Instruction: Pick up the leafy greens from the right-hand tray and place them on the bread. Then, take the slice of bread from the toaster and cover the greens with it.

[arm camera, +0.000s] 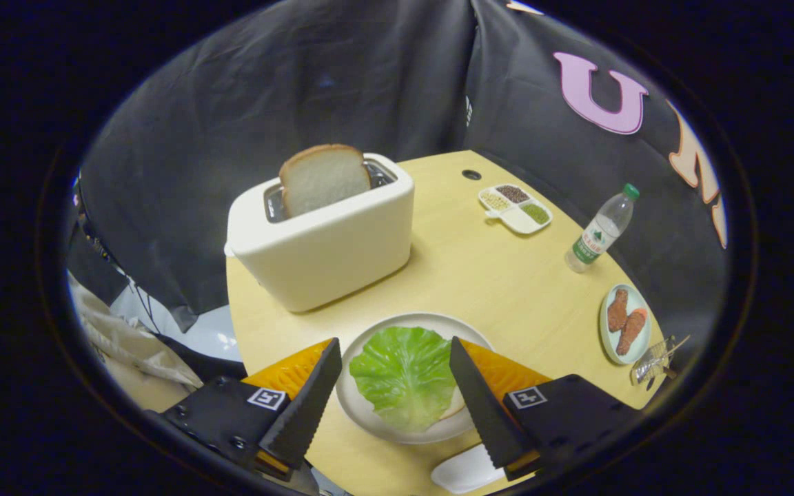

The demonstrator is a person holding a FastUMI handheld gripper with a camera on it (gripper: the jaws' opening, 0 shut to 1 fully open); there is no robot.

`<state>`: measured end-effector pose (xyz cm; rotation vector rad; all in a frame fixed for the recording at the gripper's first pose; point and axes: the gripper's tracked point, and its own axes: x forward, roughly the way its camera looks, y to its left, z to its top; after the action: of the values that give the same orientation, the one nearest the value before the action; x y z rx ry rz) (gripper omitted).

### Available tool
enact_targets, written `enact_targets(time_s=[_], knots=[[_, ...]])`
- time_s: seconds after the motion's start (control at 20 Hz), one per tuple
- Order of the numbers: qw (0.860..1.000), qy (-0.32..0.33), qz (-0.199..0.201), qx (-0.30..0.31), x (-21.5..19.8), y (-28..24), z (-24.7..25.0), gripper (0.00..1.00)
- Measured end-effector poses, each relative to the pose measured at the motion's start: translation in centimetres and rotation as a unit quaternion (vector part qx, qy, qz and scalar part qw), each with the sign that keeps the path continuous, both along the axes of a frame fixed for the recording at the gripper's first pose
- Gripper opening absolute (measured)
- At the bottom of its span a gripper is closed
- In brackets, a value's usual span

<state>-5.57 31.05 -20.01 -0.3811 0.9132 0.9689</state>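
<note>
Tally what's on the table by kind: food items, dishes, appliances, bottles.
Food items: 4 (bread slice, lettuce leaf, two meat pieces)
Dishes: 3 (white plate, green plate, divided tray)
Appliances: 1 (toaster)
Bottles: 1 (water bottle)
Total: 9
Claw open.

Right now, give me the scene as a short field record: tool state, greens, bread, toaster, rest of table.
tool: tool open, fingers either side of the plate, holding nothing
greens: leafy greens lie on the plate, covering bread whose edge peeks out beside them
toaster: toaster beyond the plate, bread slice upright in its slot
step left: toaster slice not yet on the greens
other: divided dish, bottle, plate of meat
surface: table
</note>
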Motion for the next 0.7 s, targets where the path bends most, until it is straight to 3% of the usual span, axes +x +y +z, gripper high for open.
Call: enact_targets(time_s=[0.7], knots=[[0.999, 0.001, -0.004, 0.041, -0.2, 7.9, 6.9, 1.0]])
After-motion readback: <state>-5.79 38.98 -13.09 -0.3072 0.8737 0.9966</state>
